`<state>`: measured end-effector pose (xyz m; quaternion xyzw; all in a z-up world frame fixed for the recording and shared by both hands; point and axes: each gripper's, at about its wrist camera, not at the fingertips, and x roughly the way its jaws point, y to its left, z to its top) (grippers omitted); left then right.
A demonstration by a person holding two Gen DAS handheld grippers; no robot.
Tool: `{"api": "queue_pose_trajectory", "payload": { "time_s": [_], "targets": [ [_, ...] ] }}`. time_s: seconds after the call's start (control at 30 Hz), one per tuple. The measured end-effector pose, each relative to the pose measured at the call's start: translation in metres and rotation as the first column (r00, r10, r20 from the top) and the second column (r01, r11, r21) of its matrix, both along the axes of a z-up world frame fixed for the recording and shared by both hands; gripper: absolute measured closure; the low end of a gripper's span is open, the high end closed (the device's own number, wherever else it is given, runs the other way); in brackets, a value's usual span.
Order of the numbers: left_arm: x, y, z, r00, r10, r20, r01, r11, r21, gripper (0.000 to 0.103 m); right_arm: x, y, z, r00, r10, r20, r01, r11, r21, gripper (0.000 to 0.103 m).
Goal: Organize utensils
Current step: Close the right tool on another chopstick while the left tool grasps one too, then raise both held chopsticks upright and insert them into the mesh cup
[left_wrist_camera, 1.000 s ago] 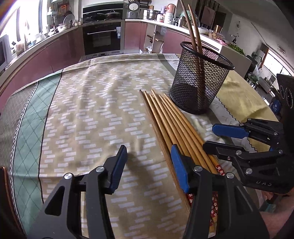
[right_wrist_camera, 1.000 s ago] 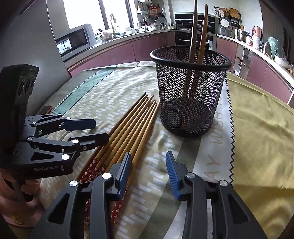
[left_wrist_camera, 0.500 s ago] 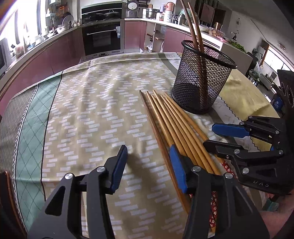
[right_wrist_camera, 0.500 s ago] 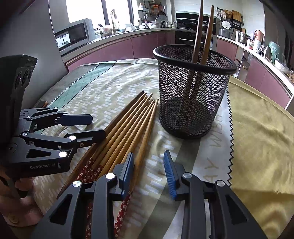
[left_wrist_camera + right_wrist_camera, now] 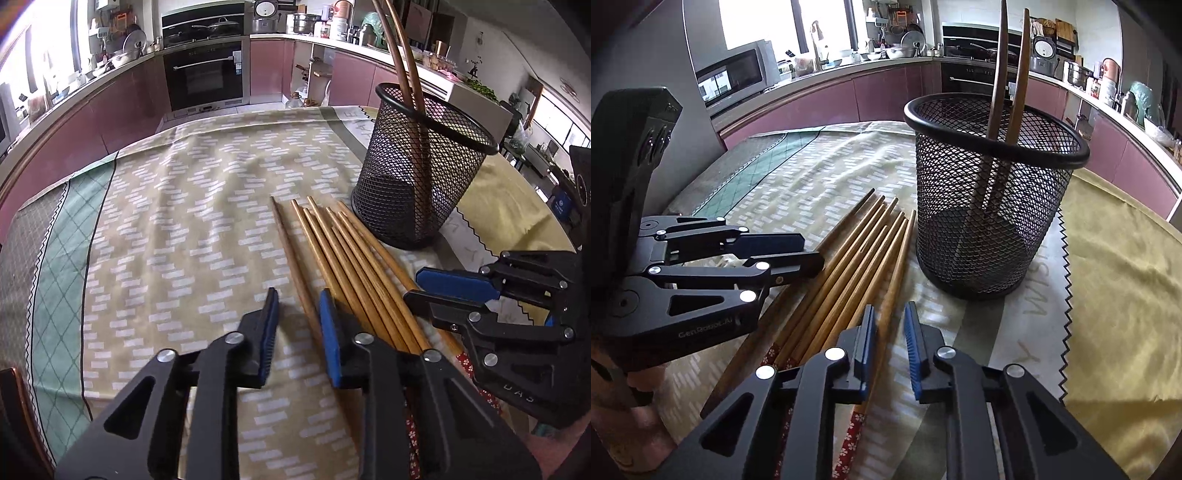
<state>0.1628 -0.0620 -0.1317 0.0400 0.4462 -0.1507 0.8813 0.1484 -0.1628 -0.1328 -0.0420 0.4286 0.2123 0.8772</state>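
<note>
Both grippers squeezed in since before: left gripper [image 5: 298, 314] closing around the dark chopstick [image 5: 291, 258], right gripper [image 5: 889, 325] closing around another chopstick [image 5: 899, 258].

A row of chopsticks [image 5: 857, 266] is laid on the tablecloth [image 5: 798, 184], just left of the mesh holder [image 5: 990, 206], in which two more [image 5: 1008, 74] are stood.

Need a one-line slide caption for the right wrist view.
Right gripper closing around the outermost chopstick beside the mesh holder, which holds two.
</note>
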Motion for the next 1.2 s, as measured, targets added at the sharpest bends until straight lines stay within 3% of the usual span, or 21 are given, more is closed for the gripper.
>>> {"api": "queue_pose_trajectory", "payload": {
  "time_s": [0.1, 0.5, 1.2],
  "targets": [
    [0.001, 0.0, 0.0, 1.0, 0.011, -0.003, -0.011, 1.0, -0.012, 0.091, 0.002, -0.001, 0.0, 1.0, -0.007, -0.008, 0.007, 1.0, 0.021, 0.095],
    [-0.006, 0.008, 0.007, 0.999, 0.035, 0.0, -0.035, 0.997, -0.062, 0.094, -0.004, -0.01, 0.007, 1.0, -0.011, -0.01, 0.012, 0.996, 0.088, 0.097],
    [-0.046, 0.012, 0.07, 0.991, -0.049, 0.121, 0.066, 0.988, -0.139, 0.095, -0.029, -0.035, 0.056, 0.993, 0.025, 0.114, -0.049, 0.975, 0.218, 0.097]
  ]
}}
